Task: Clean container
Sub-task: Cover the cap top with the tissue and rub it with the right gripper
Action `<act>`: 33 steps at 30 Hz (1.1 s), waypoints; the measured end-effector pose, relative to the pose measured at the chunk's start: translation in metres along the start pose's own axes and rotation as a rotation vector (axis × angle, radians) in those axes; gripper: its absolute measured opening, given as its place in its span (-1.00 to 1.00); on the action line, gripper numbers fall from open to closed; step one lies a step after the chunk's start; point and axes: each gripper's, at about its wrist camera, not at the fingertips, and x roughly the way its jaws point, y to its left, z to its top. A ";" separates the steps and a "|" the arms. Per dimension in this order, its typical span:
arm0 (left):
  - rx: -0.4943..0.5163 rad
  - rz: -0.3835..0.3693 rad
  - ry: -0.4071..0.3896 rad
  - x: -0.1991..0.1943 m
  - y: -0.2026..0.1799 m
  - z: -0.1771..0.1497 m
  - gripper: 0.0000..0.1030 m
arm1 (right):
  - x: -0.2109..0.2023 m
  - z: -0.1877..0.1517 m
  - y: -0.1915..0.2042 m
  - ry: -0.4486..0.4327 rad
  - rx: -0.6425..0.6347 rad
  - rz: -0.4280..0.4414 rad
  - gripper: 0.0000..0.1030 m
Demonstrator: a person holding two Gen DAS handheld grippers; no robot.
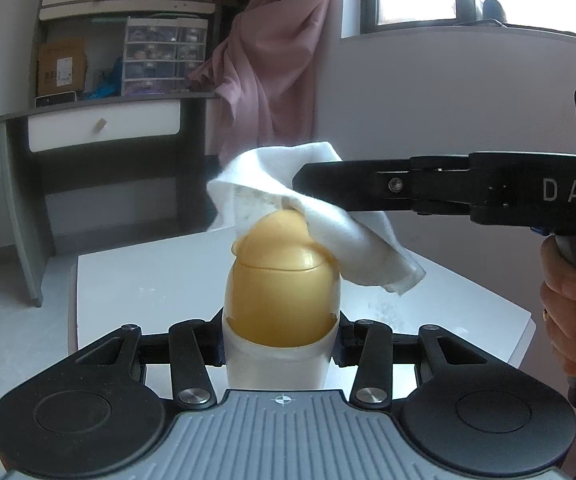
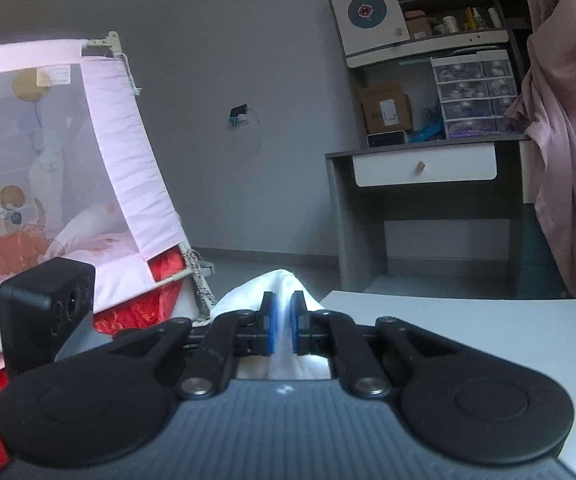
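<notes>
Above the white table (image 1: pixel 136 280), the left gripper (image 1: pixel 282 346) clamped the container (image 1: pixel 282 304) upright between its two fingers, gripping the white lower body on both sides. The container's gold cap (image 1: pixel 280 256) faced away from the camera, its domed flip lid seated shut. The right gripper (image 1: pixel 307 188) entered from the right side of the left wrist view, level with the cap top, with the person's hand (image 1: pixel 563 304) around its handle. Its fingers were drawn narrow and pinched a white cloth (image 1: pixel 327 220). The cloth draped over the top and right shoulder of the cap, touching it, with one corner hanging free to the right. From the right wrist view, the blue pads (image 2: pixel 272 328) pressed the cloth (image 2: pixel 284 320) between them. A desk (image 1: pixel 104 120) and a pink curtain (image 1: pixel 272 60) stood behind the table.
</notes>
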 end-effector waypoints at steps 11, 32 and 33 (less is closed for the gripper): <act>0.001 0.004 0.000 -0.001 -0.002 0.002 -0.12 | -0.004 0.000 0.015 0.002 -0.049 0.059 -0.86; -0.004 -0.002 -0.003 0.007 0.003 0.003 -0.12 | -0.013 0.001 0.035 0.018 -0.138 0.101 -0.86; -0.003 -0.001 -0.003 0.008 0.003 0.003 -0.12 | -0.013 0.001 0.033 0.016 -0.131 0.093 -0.86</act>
